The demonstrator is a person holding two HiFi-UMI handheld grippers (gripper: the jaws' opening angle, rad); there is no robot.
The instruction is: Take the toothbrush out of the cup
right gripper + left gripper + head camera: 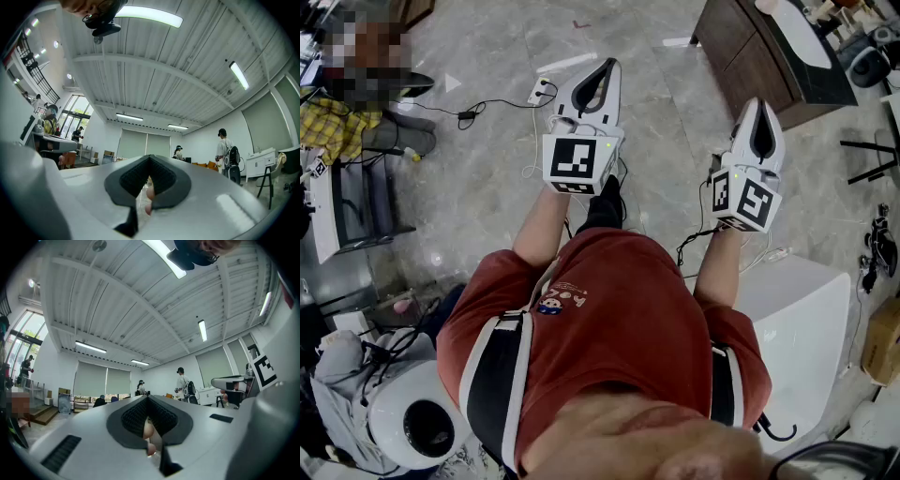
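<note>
No toothbrush or cup shows in any view. In the head view my left gripper (607, 64) and right gripper (760, 103) are held out side by side above a marble floor, at about chest height and pointing away from the body. Both have their jaws closed together with nothing between them. The left gripper view looks along the shut left gripper (148, 397) into a large room and up at its ceiling. The right gripper view shows the shut right gripper (150, 157) the same way.
A dark wooden cabinet (748, 56) stands at the far right and a white box (802, 319) at the near right. A power strip (539, 91) with cables lies on the floor ahead. Another person (356, 103) sits at the far left. People (183, 383) stand across the room.
</note>
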